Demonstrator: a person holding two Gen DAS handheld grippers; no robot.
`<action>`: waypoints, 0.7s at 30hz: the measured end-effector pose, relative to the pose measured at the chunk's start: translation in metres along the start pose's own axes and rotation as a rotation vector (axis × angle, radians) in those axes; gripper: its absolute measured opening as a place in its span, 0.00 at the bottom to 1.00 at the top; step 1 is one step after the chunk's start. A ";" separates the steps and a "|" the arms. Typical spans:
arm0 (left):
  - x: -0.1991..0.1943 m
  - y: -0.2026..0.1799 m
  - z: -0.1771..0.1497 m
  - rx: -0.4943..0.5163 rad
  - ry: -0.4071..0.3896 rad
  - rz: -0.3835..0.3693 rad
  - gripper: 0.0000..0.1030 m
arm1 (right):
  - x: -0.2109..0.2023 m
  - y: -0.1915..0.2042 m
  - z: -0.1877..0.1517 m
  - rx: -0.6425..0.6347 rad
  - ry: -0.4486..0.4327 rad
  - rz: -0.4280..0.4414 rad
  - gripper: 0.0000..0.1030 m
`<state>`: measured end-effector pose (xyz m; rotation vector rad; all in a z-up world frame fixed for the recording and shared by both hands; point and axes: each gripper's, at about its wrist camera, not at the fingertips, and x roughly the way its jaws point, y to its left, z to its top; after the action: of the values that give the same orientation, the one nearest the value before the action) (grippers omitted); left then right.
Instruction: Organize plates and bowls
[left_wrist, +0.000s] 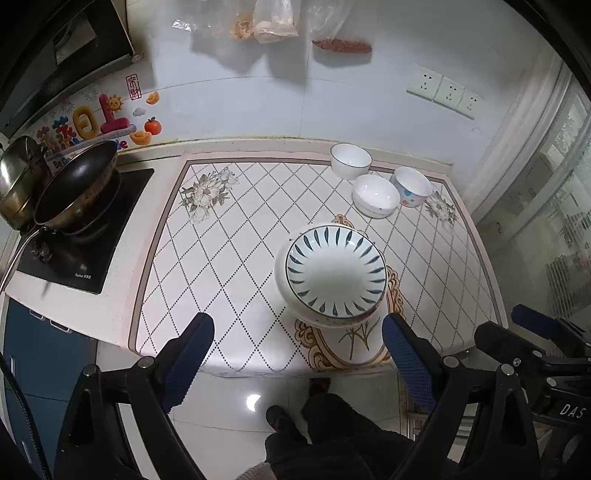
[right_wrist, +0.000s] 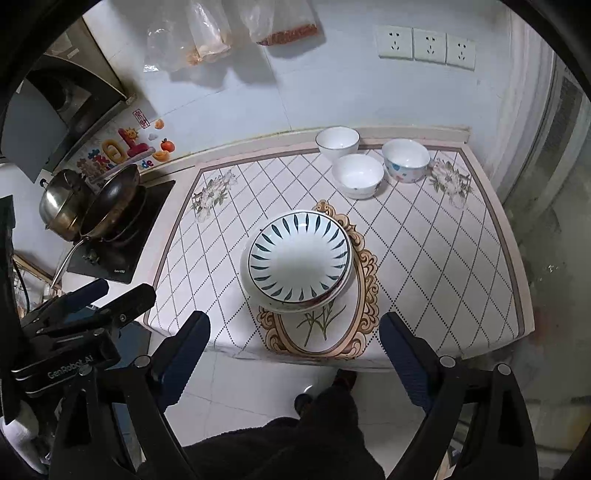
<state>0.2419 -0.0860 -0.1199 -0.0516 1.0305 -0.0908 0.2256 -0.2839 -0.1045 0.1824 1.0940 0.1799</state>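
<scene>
Both the left gripper (left_wrist: 297, 354) and right gripper (right_wrist: 295, 350) are hanging with jaws spread wide, empty, nearer than the plate stack (right_wrist: 297, 258). The stack's top plate (left_wrist: 336, 273), white with dark leaf strokes, is sitting empty on the patterned counter mat (right_wrist: 443, 258). Beyond the stack, three empty bowls (right_wrist: 357, 175) are clustering by the wall, a wok (right_wrist: 110, 201) standing far left.
</scene>
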 end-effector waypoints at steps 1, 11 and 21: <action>0.002 -0.001 0.002 -0.001 -0.001 0.005 0.91 | 0.003 -0.003 0.002 0.003 0.005 0.006 0.92; 0.078 -0.039 0.078 -0.044 0.025 0.037 0.91 | 0.070 -0.079 0.068 0.118 0.059 0.121 0.92; 0.235 -0.091 0.177 -0.118 0.204 -0.039 0.86 | 0.216 -0.198 0.184 0.216 0.184 0.192 0.92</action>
<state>0.5091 -0.2004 -0.2224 -0.1730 1.2380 -0.0715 0.4976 -0.4359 -0.2548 0.4727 1.2794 0.2539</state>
